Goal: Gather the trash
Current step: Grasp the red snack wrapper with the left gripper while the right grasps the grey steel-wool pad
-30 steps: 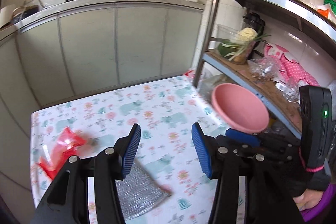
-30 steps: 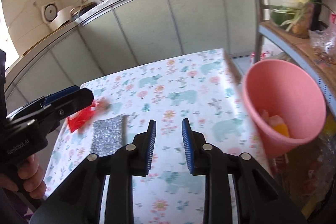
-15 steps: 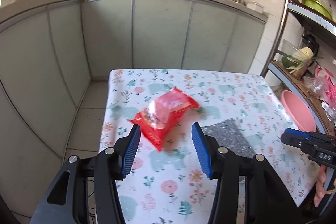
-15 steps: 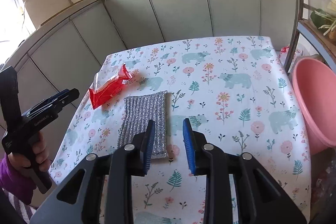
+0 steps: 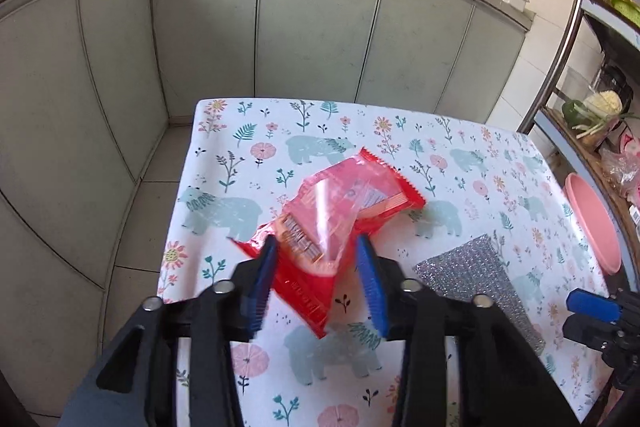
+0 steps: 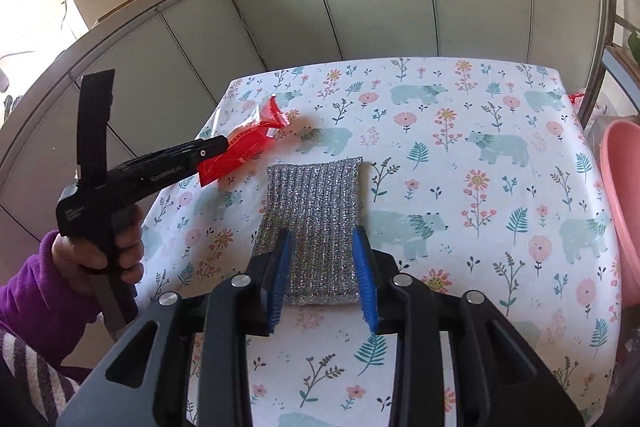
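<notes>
Left tongs [image 5: 316, 275] apart, astride red wrapper [image 5: 332, 211]; close w/ pads low. Right tongs [image 6: 324, 275] apart above scourer [image 6: 316, 223].

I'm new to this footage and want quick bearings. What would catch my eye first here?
The red wrapper near the table's left edge stands out most, with the open left gripper straddling its near end. Just right of it lies a silver scouring pad, its near end between the open fingers of the right gripper. A pink bucket sits at the floral table's right edge.
</notes>
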